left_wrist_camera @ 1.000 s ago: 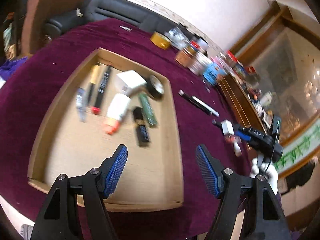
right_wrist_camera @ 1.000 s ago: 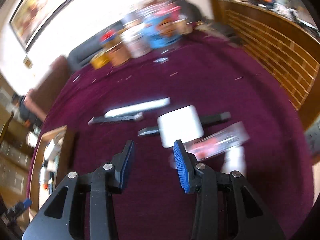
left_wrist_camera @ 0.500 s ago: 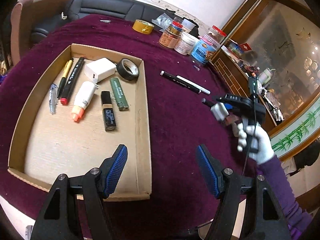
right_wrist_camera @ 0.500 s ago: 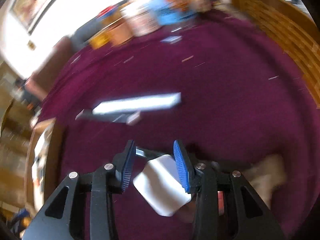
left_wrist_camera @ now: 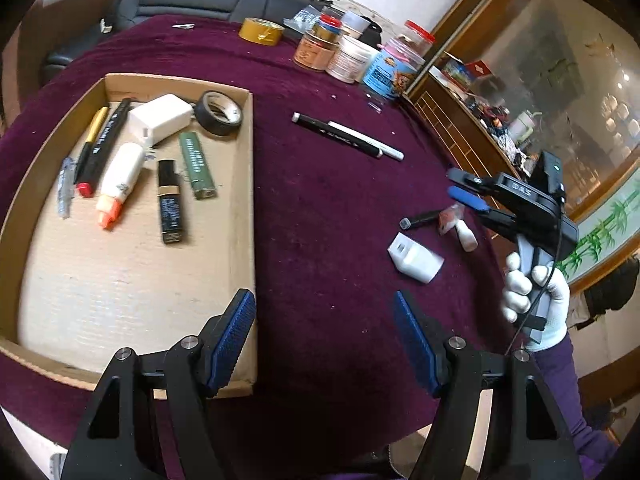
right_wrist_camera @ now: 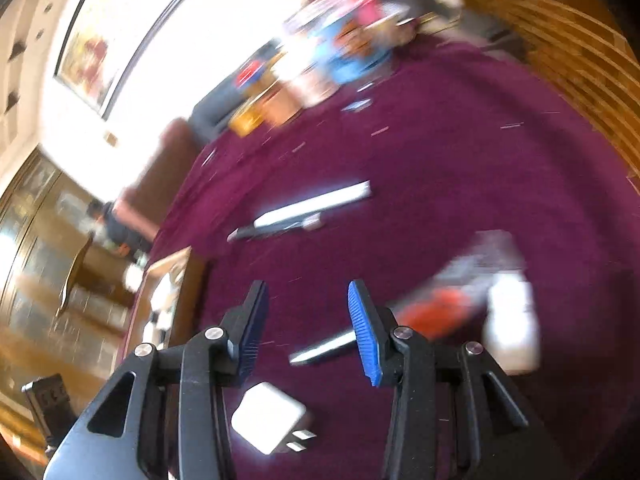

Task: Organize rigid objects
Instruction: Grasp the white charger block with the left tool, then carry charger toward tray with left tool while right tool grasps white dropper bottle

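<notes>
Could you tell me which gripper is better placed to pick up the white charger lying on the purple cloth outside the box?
Right. The right gripper is open just above the white charger, while the left gripper hovers at the cardboard box edge.

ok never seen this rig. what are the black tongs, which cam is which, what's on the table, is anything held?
No robot arm here: a person holds a two-finger gripper in each hand, each with a fisheye camera looking along its fingers.

The left wrist view shows the left gripper open and empty, over the edge of a cardboard tray. The tray holds pens, a white charger, a tape roll, a lighter and small tubes. On the purple cloth to its right lie two pens, a white plug adapter and a few small items. The gloved hand holds the right gripper.

The right wrist view is blurred. The right gripper is open and holds nothing; the plug adapter lies on the cloth below it.
</notes>
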